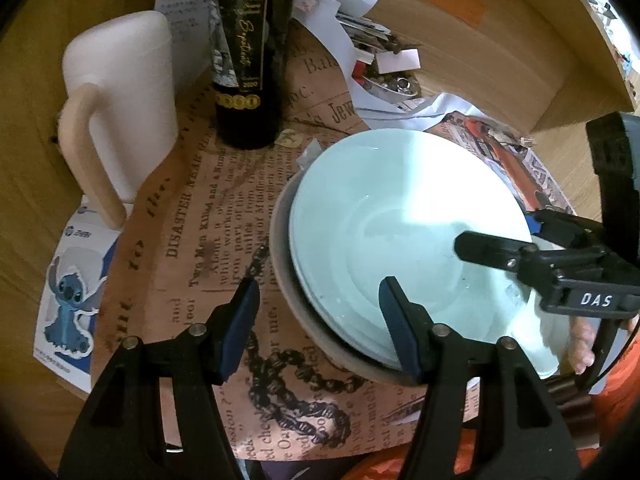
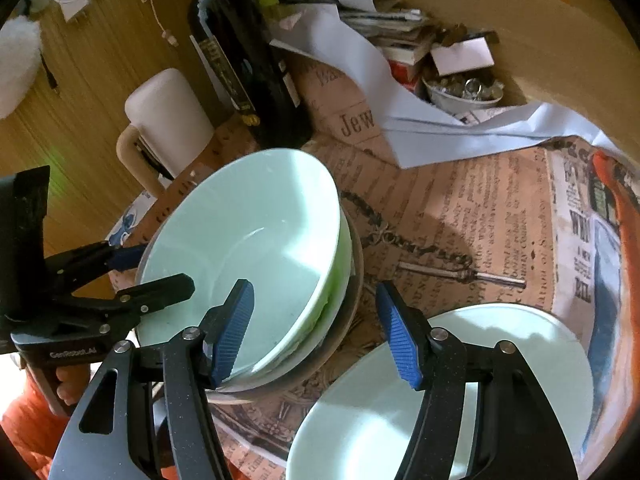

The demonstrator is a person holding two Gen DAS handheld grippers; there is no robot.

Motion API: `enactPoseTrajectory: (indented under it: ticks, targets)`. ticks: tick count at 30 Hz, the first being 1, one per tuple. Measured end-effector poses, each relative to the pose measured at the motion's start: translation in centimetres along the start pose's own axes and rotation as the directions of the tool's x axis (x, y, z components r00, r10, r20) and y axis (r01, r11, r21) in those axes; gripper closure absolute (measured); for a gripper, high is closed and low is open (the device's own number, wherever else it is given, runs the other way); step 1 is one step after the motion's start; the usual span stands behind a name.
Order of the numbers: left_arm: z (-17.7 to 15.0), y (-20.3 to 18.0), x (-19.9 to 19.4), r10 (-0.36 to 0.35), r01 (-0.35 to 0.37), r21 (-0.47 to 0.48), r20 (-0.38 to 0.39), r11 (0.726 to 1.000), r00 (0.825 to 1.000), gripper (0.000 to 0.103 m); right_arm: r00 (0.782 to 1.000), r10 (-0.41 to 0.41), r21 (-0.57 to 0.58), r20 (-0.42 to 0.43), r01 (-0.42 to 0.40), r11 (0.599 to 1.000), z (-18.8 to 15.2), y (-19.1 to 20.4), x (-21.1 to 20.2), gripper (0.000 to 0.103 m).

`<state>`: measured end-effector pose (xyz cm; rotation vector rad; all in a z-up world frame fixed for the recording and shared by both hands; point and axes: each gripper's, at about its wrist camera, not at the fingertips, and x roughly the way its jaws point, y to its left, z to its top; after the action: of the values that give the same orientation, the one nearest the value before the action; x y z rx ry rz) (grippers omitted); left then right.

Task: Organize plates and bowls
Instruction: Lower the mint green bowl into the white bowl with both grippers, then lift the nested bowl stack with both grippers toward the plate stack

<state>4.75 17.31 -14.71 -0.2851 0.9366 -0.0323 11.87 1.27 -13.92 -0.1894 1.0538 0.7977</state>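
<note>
A pale green bowl (image 1: pixel 400 232) sits nested in a stack on a grey dish (image 1: pixel 282 256) on the newspaper-covered table; it also shows in the right wrist view (image 2: pixel 248 248). My left gripper (image 1: pixel 320 320) is open and empty, its jaws either side of the stack's near-left rim. My right gripper (image 2: pixel 316 328) is open and empty, its jaws straddling the stack's right rim; it also shows in the left wrist view (image 1: pixel 520 232) over the bowl. A second pale green bowl (image 2: pixel 400 400) lies to the right, under my right finger.
A dark wine bottle (image 1: pixel 248 52) and a white pitcher (image 1: pixel 120 112) stand behind the stack. Loose papers (image 2: pixel 400 120) and a small bowl of metal bits (image 2: pixel 464 92) lie at the back. A Stitch sticker card (image 1: pixel 68 300) lies at the left edge.
</note>
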Motion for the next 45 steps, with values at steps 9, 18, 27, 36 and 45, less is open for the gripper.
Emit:
enactPoseTrajectory:
  ticks: [9,18,27,36,45]
  targets:
    - [0.2,0.0,0.3,-0.038,0.038,-0.018,-0.005,0.999,0.999,0.055,0.998,0.062,0.038,-0.024,-0.061,0.997,-0.2,-0.6,0.7,0.054]
    - [0.1,-1.0,0.1,0.063,-0.064,0.017,0.021,0.998,0.998,0.064,1.0,-0.014,-0.022,0.012,0.014,1.0,-0.5,0.5,0.4,0.059]
    - [0.1,-2.0,-0.1,0.134,-0.136,0.056,0.046,0.989,0.99,0.066,1.0,-0.02,0.005,0.023,0.02,1.0,-0.6,-0.4,0.1,0.068]
    - [0.3,-1.6,-0.3,0.108,-0.108,0.014,0.038,0.994,0.993,0.066,0.999,0.002,0.042,0.042,-0.004,0.999,-0.5,-0.5,-0.4,0.069]
    - [0.9,-2.0,-1.9,0.097,-0.098,0.016,0.079,0.995,0.992,0.066,0.995,0.01,0.045,0.097,-0.014,0.999,-0.3,-0.3,-2.3,0.069]
